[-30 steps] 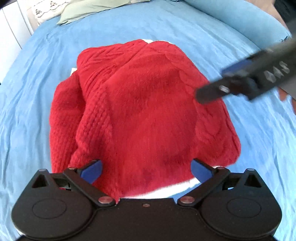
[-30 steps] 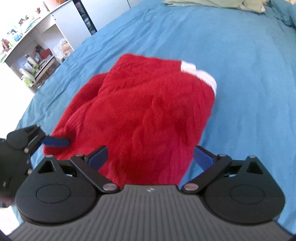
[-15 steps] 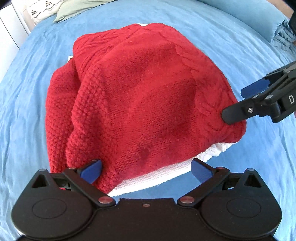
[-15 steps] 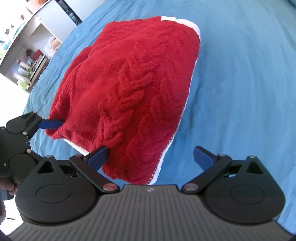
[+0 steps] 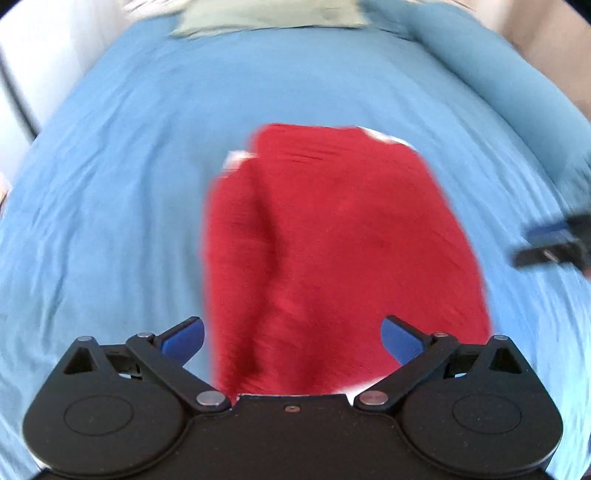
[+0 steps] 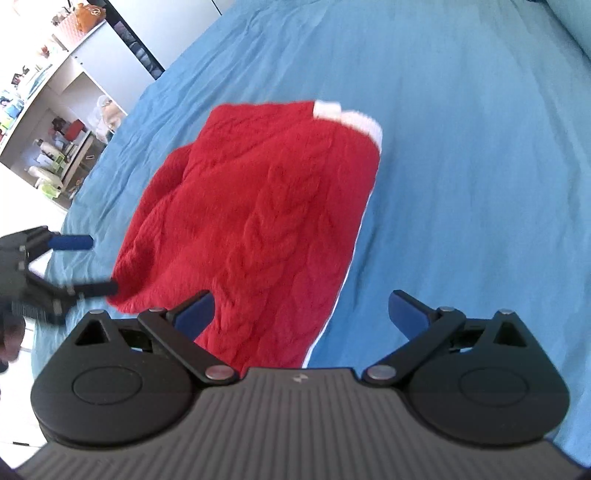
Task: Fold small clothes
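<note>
Red cable-knit sweater point(image 6: 258, 221), folded, lies on the blue bed point(image 6: 461, 166), long axis near-to-far; left gripper point(image 5: 291, 336) and right gripper point(image 6: 301, 312) both spread apart, empty.

Blue bedsheet point(image 6: 461, 155) underneath, pale green pillow point(image 5: 266, 16) at far edge, cluttered white shelving unit point(image 6: 48, 122) beside bed.

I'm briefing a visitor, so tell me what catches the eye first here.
A folded red knit sweater lies mid-bed on the blue sheet, with white trim showing at its far corner. Both grippers, left and right, hang over its near edge with jaws wide open. Cluttered shelves stand beyond the bed.
</note>
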Demonstrator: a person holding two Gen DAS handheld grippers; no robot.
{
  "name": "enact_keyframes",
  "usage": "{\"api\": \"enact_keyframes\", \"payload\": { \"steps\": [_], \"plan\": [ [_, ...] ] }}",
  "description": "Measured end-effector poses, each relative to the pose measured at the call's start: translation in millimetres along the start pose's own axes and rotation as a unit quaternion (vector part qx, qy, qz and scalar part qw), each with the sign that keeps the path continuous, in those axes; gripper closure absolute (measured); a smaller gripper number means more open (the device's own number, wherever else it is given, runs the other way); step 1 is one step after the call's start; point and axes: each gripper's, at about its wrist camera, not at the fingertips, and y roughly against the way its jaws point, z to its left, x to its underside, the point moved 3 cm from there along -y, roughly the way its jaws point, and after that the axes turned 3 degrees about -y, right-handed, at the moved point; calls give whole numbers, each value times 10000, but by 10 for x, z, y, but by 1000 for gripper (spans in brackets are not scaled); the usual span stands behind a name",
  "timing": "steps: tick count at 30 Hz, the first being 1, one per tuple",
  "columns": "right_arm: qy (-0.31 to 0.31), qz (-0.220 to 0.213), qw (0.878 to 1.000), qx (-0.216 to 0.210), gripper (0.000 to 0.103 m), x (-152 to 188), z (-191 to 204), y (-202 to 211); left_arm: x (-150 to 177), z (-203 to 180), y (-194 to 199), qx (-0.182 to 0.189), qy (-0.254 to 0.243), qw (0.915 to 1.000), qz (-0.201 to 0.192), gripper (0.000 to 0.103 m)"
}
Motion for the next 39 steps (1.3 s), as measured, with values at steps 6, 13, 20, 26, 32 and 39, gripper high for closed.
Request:
{"api": "enact_keyframes", "payload": {
  "steps": [6, 13, 20, 26, 32, 39],
  "plan": [
    [-463, 70, 9986, -245, 0, -250, -73, -302, -281, 686, -567, 459, 1126, 9924, 192, 2],
    [-1109, 5, 9913, -715, 0, -324, -165, -738, -296, 674, -1179, 1063, 1366, 9833, 565, 26],
    [-1699, 293, 9803, -963, 0, -323, -328, -1098, -166, 736, -1316, 1426, 1738, 9731, 502, 25],
    [-2501, 623, 9536, -1556, 0, -220, -500, -1388, -219, 673, -1324, 1475, 1699, 9725, 606, 39],
    [-2439, 354, 9548, -1664, 0, -166, -416, -1351, -323, 489, -1255, 1331, 1370, 9800, 566, 62],
    [-2300, 110, 9554, -1849, 22, -161, -391, -1139, -382, 308, -1036, 1252, 1153, 9849, 315, 70]
  ]
}}
